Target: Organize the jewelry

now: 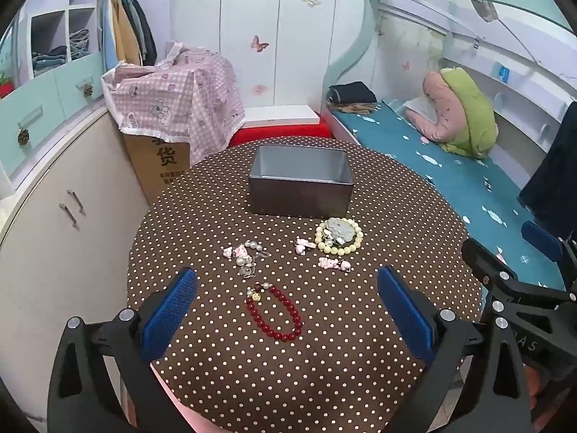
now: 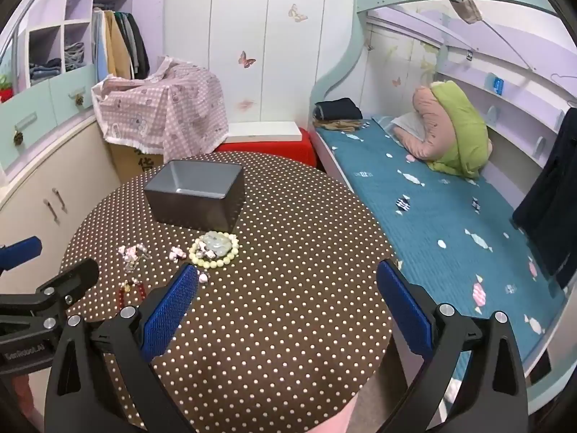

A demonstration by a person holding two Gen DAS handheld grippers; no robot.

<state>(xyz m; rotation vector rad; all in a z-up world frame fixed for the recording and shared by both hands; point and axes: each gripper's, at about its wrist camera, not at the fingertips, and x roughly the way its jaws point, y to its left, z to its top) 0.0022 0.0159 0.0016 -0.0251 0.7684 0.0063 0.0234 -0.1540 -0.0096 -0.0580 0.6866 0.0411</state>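
Two blue-padded black grippers, left (image 1: 286, 301) and right (image 2: 286, 299), hover spread wide, holding nothing. One dark red bead bracelet (image 1: 274, 313) lies nearest, between the left pads, long axis toward 11 o'clock. One cream bead bracelet (image 1: 339, 235) sits at 1 o'clock, before one grey metal box (image 1: 301, 180), long side crosswise, on the brown polka-dot table (image 1: 324, 361).

- Round table (image 1: 202, 361), brown cloth with white dots
- Cardboard box (image 1: 158, 166) left of table, draped with pink checked cloth (image 1: 173, 101)
- Bunk bed: teal sheet (image 2: 432, 209); pink and green bedding (image 2: 450, 130) bundled at far end; dark folded clothes (image 2: 337, 108) at near end
- White wardrobe doors (image 1: 252, 18) with butterfly stickers
- Open shelving (image 1: 65, 32) holding folded clothes, garments hanging beside it
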